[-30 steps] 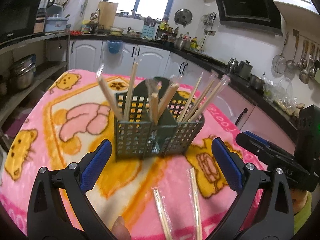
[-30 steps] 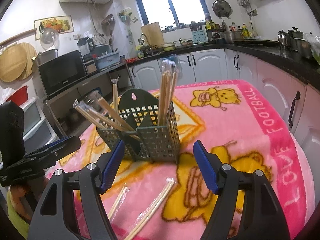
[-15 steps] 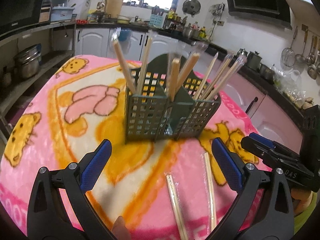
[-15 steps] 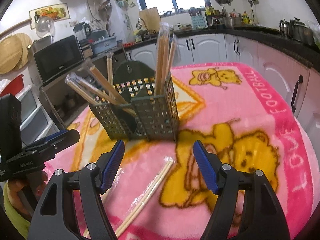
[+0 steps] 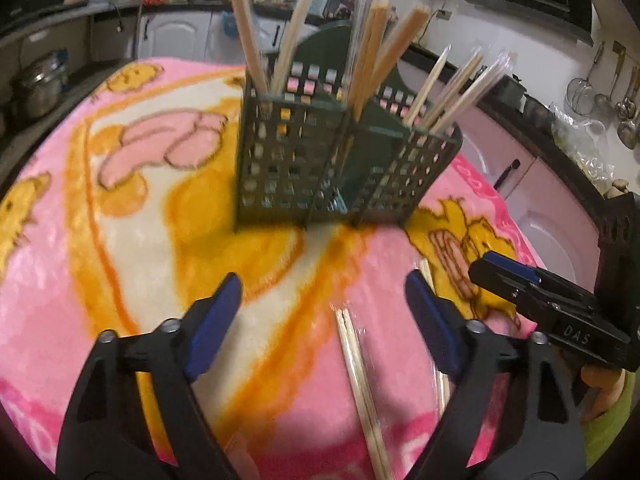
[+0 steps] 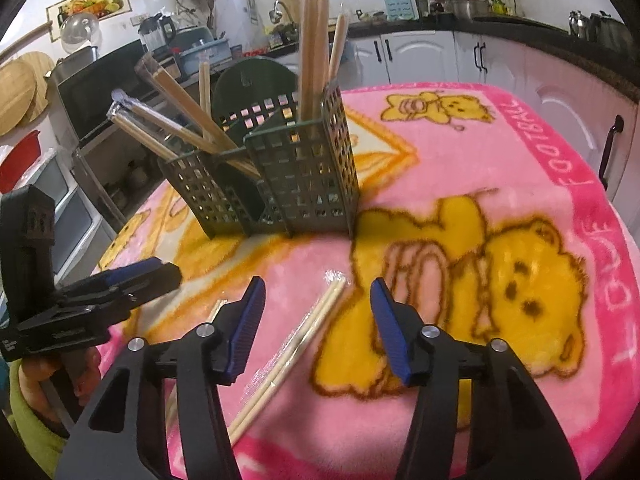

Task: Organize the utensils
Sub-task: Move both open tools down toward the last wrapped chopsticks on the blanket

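The left gripper (image 5: 322,296) is wide open w/ nothing in it. It hangs low over the pink blanket (image 5: 60,280), and a wrapped pair of chopsticks (image 5: 360,384) lies flat on the blanket in the gap btwn its blue pads (image 5: 212,320), nearer the right one. No pad touches the pair. A 2nd wrapped pair (image 5: 440,384) lies beside it, mostly hidden behind the right pad. The right gripper (image 6: 318,312) is also open, a bit less wide, and holds nothing. In the right cam one wrapped pair (image 6: 292,348) lies slanted on the blanket, its top end btwn the blue pads (image 6: 246,328) and the rest running down-left under the left finger. Another pair (image 6: 214,312) peeks out just left of that finger. The 2 grippers are close, each seen at the edge of the other's cam. Farther back stands the green basket (image 5: 316,160), a holder w/ square holes and a few bins, upright on the blanket. Lots of chopsticks stand in it already, some in clear wrap: a few lean in the left bin, a bunch in the mid bin, and thin ones lean out of the right bin. White cabinets (image 6: 420,56) and a dark counter sit behind. Left cam is blurry.
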{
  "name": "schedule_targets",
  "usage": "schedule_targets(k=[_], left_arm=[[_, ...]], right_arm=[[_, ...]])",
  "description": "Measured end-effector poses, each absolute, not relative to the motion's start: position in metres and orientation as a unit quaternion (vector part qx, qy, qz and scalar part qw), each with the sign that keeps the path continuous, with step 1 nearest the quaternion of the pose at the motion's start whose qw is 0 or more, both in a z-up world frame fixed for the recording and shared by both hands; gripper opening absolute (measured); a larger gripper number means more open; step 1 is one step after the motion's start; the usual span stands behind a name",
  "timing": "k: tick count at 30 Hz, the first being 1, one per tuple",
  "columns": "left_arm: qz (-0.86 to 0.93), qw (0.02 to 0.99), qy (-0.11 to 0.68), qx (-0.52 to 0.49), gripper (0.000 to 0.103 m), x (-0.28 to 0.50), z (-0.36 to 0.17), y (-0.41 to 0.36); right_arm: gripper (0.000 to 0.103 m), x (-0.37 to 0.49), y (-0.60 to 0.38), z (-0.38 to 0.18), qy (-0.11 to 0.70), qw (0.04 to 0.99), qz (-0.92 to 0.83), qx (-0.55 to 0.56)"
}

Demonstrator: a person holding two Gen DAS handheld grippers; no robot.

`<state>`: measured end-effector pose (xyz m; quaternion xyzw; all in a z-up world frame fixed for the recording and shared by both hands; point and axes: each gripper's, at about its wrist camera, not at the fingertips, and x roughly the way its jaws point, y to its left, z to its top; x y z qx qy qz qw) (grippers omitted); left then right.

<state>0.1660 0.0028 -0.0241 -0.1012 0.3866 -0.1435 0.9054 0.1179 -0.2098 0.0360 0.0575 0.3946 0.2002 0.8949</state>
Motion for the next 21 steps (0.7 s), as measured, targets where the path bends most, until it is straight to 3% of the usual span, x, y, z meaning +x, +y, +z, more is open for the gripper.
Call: schedule_targets(k=[9,21], left_arm=[[-0.188,0.883,0.415,-0.108,0.049,0.168,-0.045,-0.012],[-0.195,0.874,0.435,-0.099,0.045,0.175,-0.059,-0.026]], right_arm=[[0.046,0.136,-0.203,0.013,0.435,0.875,0.202,0.058],[0.039,0.169,-0.194,-0.004,0.463,0.864,0.190,0.048]])
